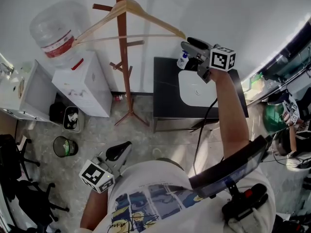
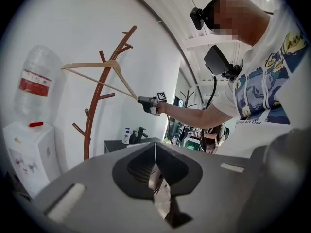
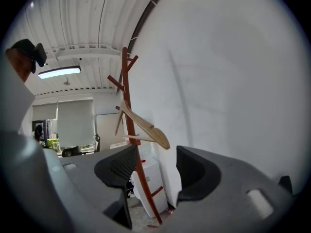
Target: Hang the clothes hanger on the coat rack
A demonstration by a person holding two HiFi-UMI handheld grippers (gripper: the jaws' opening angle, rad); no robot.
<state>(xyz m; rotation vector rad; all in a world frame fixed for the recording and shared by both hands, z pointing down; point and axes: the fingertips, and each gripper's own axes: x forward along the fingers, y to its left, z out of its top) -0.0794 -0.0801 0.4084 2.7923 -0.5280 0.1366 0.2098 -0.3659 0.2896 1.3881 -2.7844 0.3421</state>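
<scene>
The wooden clothes hanger [image 1: 127, 12] hangs against the brown coat rack [image 1: 124, 67], its neck at the pole near the top. My right gripper [image 1: 190, 46] is raised just right of the hanger's right tip. Its jaws stand open and nothing is between them. In the right gripper view the hanger [image 3: 146, 126] ends a little ahead of the right gripper [image 3: 156, 155], apart from both jaws. My left gripper [image 1: 120, 152] is held low by my body, shut and empty. The left gripper view shows the left gripper [image 2: 155, 165] pointing toward the hanger [image 2: 97, 75] and the rack [image 2: 94, 118].
A white water dispenser [image 1: 83, 84] with a bottle [image 1: 57, 32] stands left of the rack. Right of the rack is a black table [image 1: 165, 93] with a pump bottle [image 1: 183, 60]. A waste bin [image 1: 65, 146] and an office chair [image 1: 19, 178] stand at the lower left.
</scene>
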